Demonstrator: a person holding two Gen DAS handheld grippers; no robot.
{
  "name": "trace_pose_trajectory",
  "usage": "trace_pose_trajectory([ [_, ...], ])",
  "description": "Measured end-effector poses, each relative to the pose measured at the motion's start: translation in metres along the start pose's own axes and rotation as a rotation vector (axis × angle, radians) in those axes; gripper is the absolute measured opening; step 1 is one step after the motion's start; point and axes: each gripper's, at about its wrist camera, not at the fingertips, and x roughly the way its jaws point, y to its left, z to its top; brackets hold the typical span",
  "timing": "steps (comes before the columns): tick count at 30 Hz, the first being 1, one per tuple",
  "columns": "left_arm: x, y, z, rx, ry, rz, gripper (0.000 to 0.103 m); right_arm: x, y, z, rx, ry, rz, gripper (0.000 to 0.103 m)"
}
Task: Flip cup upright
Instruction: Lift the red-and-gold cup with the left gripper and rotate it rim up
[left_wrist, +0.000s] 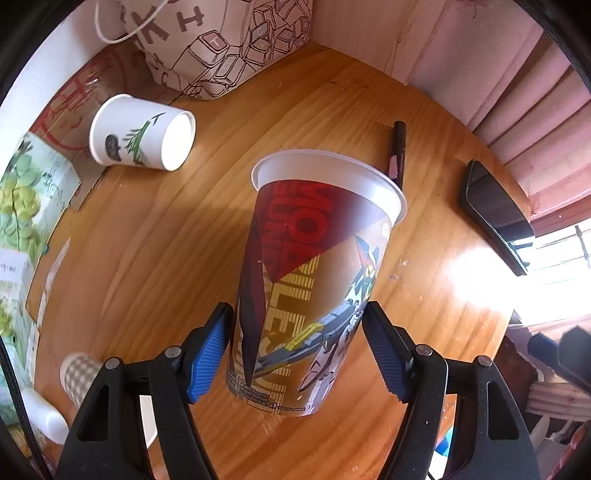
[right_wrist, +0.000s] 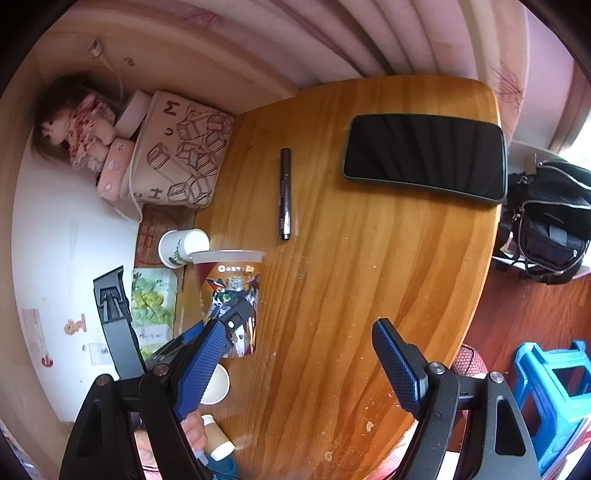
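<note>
A tall translucent printed plastic cup (left_wrist: 314, 280) with red, gold and robot artwork is held above the wooden table (left_wrist: 155, 236). Its white rim points away from the camera and its base is nearest me. My left gripper (left_wrist: 295, 350) is shut on the cup's lower body, blue pads on both sides. In the right wrist view the same cup (right_wrist: 229, 295) shows at left with its rim up, the left gripper's finger against it. My right gripper (right_wrist: 299, 369) is open and empty over the table, right of the cup.
A white paper cup (left_wrist: 142, 133) with a plant print lies on its side at the back left. A dark pen (right_wrist: 285, 194) and a black phone (right_wrist: 424, 157) lie on the table. A printed bag (left_wrist: 221, 44) stands at the back. More paper cups (right_wrist: 216, 384) sit near the front edge.
</note>
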Motion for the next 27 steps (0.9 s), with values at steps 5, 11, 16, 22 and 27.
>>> trace_pose_trajectory([
  [5,-0.016,0.000,-0.017,-0.041,-0.011,-0.001,0.074,-0.004,0.009,-0.002,-0.055,0.018,0.007,0.083],
  [11,-0.032,0.005,-0.049,-0.096,-0.032,0.014,0.073,-0.007,0.022,-0.008,-0.131,0.050,0.020,0.083],
  [16,-0.040,0.013,-0.075,-0.172,-0.032,0.049,0.072,-0.009,0.035,-0.020,-0.202,0.090,0.035,0.083],
  [22,-0.057,0.028,-0.124,-0.277,-0.055,0.103,0.072,-0.005,0.052,-0.041,-0.304,0.155,0.052,0.083],
  [27,-0.063,0.039,-0.167,-0.381,-0.059,0.127,0.072,0.004,0.066,-0.063,-0.379,0.231,0.071,0.083],
])
